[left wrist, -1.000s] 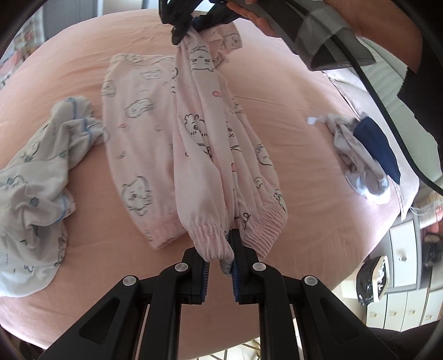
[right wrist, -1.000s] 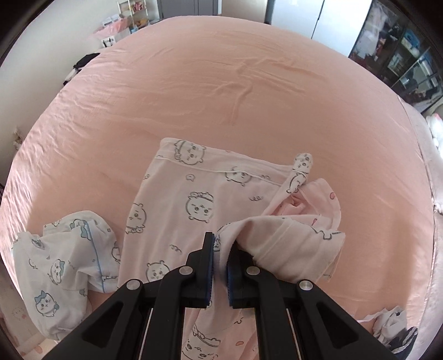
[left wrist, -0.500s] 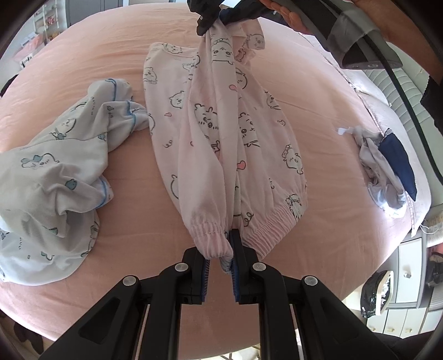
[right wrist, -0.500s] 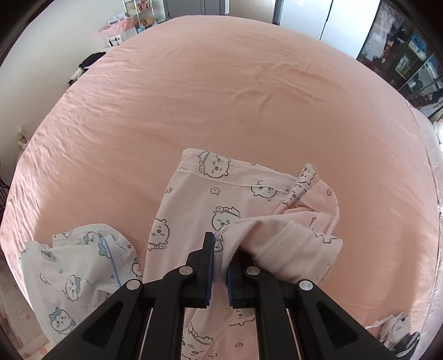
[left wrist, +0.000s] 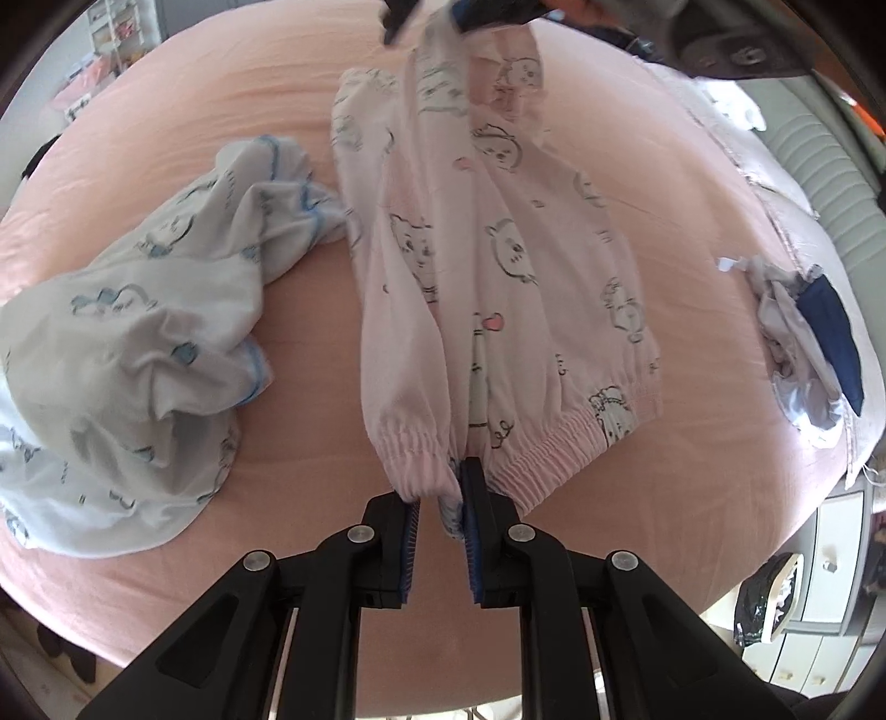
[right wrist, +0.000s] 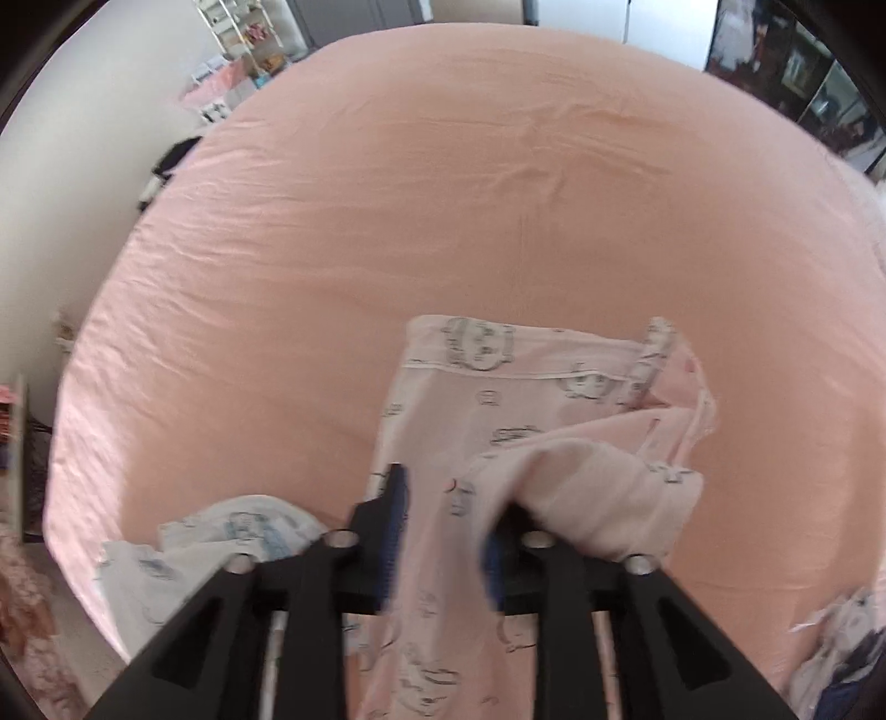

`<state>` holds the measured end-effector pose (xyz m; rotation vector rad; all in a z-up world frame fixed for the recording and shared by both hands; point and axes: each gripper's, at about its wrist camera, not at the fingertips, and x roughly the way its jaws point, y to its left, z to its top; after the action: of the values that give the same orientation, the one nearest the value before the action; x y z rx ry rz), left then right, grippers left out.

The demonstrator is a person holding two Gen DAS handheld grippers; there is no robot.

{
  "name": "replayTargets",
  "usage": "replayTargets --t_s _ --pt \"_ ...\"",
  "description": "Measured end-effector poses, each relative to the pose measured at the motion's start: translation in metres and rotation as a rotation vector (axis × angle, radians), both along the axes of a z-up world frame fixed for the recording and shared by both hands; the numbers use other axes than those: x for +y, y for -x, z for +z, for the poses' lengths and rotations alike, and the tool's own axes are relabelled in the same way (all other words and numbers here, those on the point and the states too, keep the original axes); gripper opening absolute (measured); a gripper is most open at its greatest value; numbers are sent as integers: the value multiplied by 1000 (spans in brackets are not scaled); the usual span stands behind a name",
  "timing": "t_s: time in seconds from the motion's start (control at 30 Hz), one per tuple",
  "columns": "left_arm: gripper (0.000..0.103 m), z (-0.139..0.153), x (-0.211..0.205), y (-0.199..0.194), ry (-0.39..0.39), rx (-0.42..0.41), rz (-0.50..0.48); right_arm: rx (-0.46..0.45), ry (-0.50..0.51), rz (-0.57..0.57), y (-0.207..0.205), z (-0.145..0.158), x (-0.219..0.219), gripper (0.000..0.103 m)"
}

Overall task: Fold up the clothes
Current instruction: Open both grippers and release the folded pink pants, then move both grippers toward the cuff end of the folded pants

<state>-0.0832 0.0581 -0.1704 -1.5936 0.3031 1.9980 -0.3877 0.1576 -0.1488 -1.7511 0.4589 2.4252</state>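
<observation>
Pink cartoon-print pants lie lengthwise on the pink bed, one leg folded over the other. My left gripper is shut on the elastic cuff at the near end. The waist end is lifted at the top of the left wrist view, where my right gripper shows blurred. In the right wrist view my right gripper stands open, with the waistband of the pants draped loosely between and over its fingers.
A crumpled white garment with blue print lies left of the pants, touching them. A small grey and navy pile sits near the bed's right edge. White drawers stand beyond that edge. Bare sheet stretches past the waistband.
My right gripper has gone from shut on the waistband to open, and its view has blurred with motion. The left gripper still holds the cuff and has moved closer to the bed.
</observation>
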Motion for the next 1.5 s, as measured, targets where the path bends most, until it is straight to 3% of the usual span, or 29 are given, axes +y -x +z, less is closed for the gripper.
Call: replayTargets --t_s 0.07,0.23,0.27,0.33,0.37,0.4,0.43,0.53,0.63,0.7,0.83,0.93,1.0,1.23,1.5 --pt "14 3 -3 1 5 16 12 25 51 -3 1 4 0 62" --pt "24 9 -2 -5 35 70 6 69 116 -34 -3 15 6 65" --pt "32 10 -1 -6 38 76 3 86 128 -27 -5 19 7 65" --pt "61 11 -1 -7 40 84 0 87 129 -7 -5 22 6 65" --pt "81 12 -1 -7 41 88 -1 72 121 6 -4 23 6 66" --pt "84 13 0 -7 42 92 -3 29 107 24 -1 21 3 66" --pt "84 14 0 -7 43 96 -4 -17 92 42 1 18 1 70" --pt "84 17 1 -8 46 107 -9 -126 -7 86 6 14 -8 71" --pt "84 20 2 -8 49 119 -14 -187 -149 113 9 13 -16 71" --pt "84 22 2 -9 51 127 -17 -172 -172 137 8 17 -20 71" --pt "84 25 3 -9 55 141 -25 -93 -67 145 6 33 -17 71" --pt "84 27 2 -12 58 145 -37 -205 74 145 4 28 -13 71" --pt "84 30 -1 -17 55 155 -43 -223 111 132 -1 26 -10 71" --pt "84 36 1 -7 70 184 -17 -163 134 89 -26 30 16 71" --pt "84 51 22 25 136 314 -69 33 159 33 -91 46 63 71"
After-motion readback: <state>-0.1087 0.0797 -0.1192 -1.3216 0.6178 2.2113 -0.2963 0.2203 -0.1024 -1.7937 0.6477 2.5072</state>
